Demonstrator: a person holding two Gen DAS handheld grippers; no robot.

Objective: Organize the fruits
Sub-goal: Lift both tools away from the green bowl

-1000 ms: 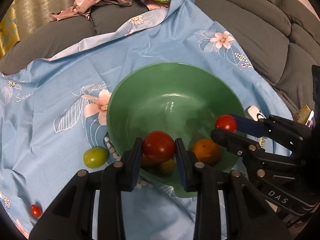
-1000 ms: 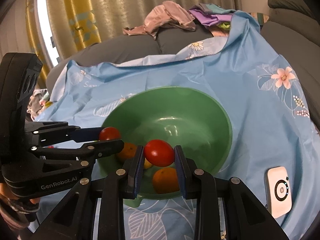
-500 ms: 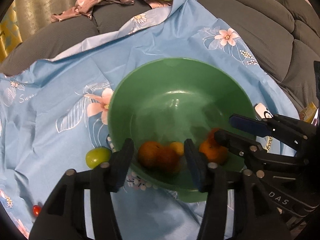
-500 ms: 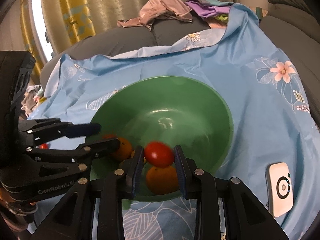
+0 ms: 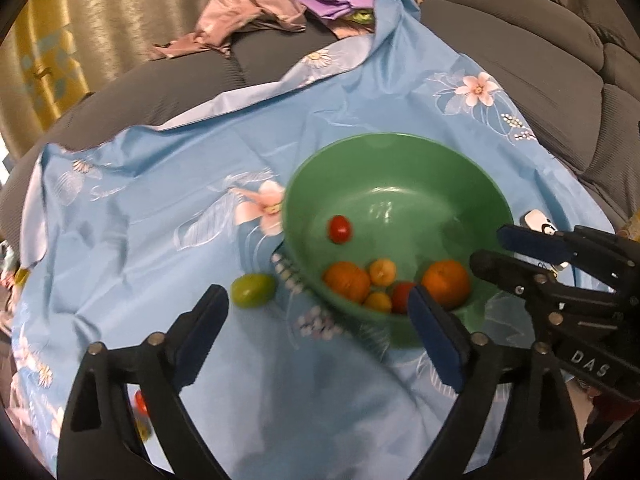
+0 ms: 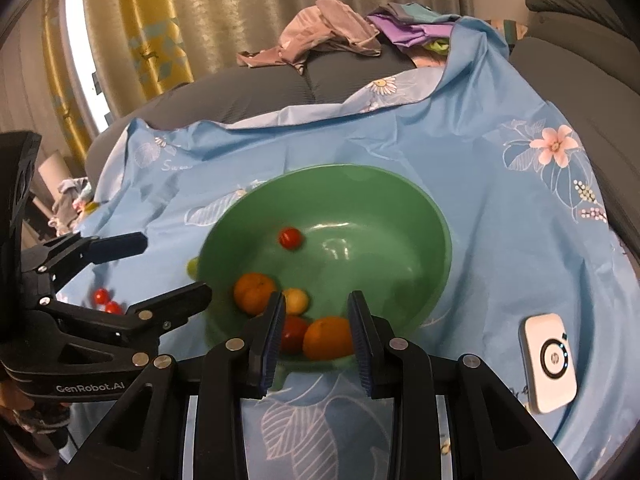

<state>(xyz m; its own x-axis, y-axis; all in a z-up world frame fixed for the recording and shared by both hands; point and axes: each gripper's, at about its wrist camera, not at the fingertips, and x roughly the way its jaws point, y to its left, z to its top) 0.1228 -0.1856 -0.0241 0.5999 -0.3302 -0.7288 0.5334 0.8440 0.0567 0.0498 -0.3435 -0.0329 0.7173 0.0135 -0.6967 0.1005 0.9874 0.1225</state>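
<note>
Both grippers open and empty above green bowl (image 6: 434, 264).
Left gripper (image 5: 318, 310) jaws opening wide; right gripper (image 6: 316, 334) jaws opening slightly. Oranges (image 6: 253, 292) and tomatoes (image 6: 290, 237) lie inside the bowl; green fruit (image 5: 253, 289) rests on cloth (image 5: 160, 208) beside it.

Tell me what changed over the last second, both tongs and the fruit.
Both tongs let go of their tomatoes, which now lie in the bowl: one on the far slope, the other by the oranges. The left tongs are opening wide, the right tongs just opening; neither holds anything. Bowl, green fruit and white device stayed put.
</note>
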